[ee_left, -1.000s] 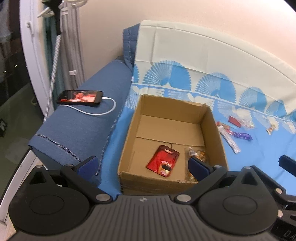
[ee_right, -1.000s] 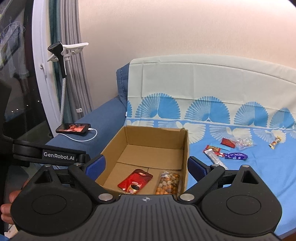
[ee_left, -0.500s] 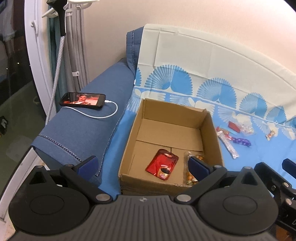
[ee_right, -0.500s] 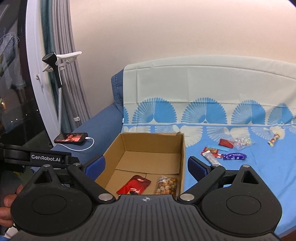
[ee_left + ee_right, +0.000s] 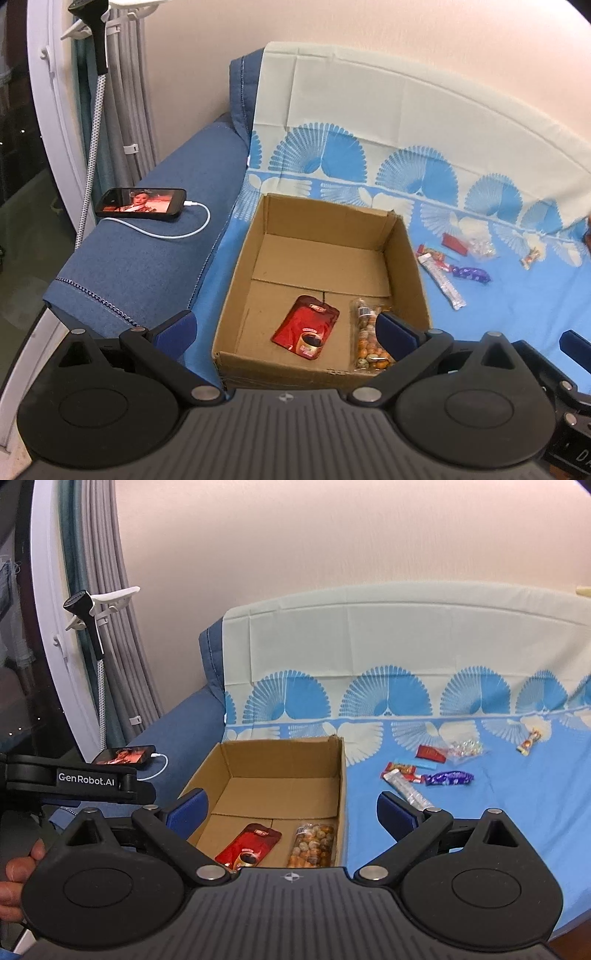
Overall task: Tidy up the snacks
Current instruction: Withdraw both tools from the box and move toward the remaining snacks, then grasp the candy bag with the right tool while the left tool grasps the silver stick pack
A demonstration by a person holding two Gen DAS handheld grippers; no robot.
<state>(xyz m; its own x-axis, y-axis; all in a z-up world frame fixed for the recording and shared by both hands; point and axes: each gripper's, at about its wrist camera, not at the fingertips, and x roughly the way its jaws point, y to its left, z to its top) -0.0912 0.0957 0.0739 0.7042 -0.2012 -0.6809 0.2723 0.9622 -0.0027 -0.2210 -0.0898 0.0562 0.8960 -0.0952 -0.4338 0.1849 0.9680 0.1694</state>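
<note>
Since a second ago both grippers have pulled back and up from the cardboard box (image 5: 408,258), so more of the sofa and wall shows in each view. The left gripper (image 5: 284,330) hangs above the box's near edge with its jaws spread wide and empty; the right gripper (image 5: 291,810) is likewise wide open, holding nothing. Inside the box, near its front wall, a red coffee sachet (image 5: 306,326) lies beside a clear bag of mixed nuts (image 5: 365,338). To the right of the box, on the blue patterned sheet (image 5: 517,812), loose snacks lie scattered: a silver stick pack (image 5: 406,790), a purple candy (image 5: 448,778) and a red packet (image 5: 430,753). A phone (image 5: 142,199) on a white cable rests on the sofa arm
</note>
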